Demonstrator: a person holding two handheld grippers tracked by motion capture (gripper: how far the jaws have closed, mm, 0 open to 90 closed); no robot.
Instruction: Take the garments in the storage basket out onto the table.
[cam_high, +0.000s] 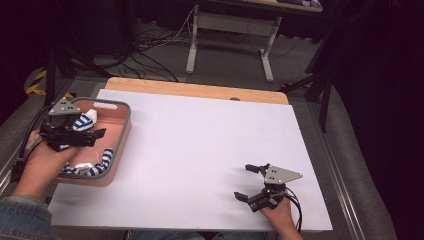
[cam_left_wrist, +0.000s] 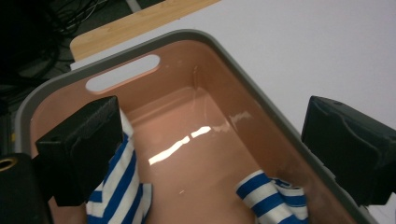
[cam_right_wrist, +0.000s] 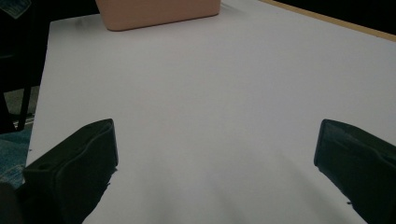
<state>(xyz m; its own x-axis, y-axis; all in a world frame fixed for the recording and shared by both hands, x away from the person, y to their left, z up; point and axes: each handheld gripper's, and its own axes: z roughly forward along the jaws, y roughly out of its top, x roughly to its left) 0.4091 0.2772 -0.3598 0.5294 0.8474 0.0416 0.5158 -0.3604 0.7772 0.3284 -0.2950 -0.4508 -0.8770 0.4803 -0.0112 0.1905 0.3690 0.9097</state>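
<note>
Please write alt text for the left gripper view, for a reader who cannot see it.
Two open black jaws of the left gripper hang over a pink basket with a grey rim and a handle slot. Blue and white striped socks lie inside it, at the bottom left and bottom right. The basket stands on a white table.

My bin (cam_high: 118, 145) is salmon pink inside and out with a grey rim, and the cloth (cam_left_wrist: 119, 186) lying in it is striped blue and white. The table (cam_high: 200, 150) under it is a pale lilac-white sheet with a light wooden edge along the far side. Both my left gripper (cam_high: 98, 136) and my right gripper (cam_high: 246, 182) have black jaws, each topped with a grey plate.
</note>
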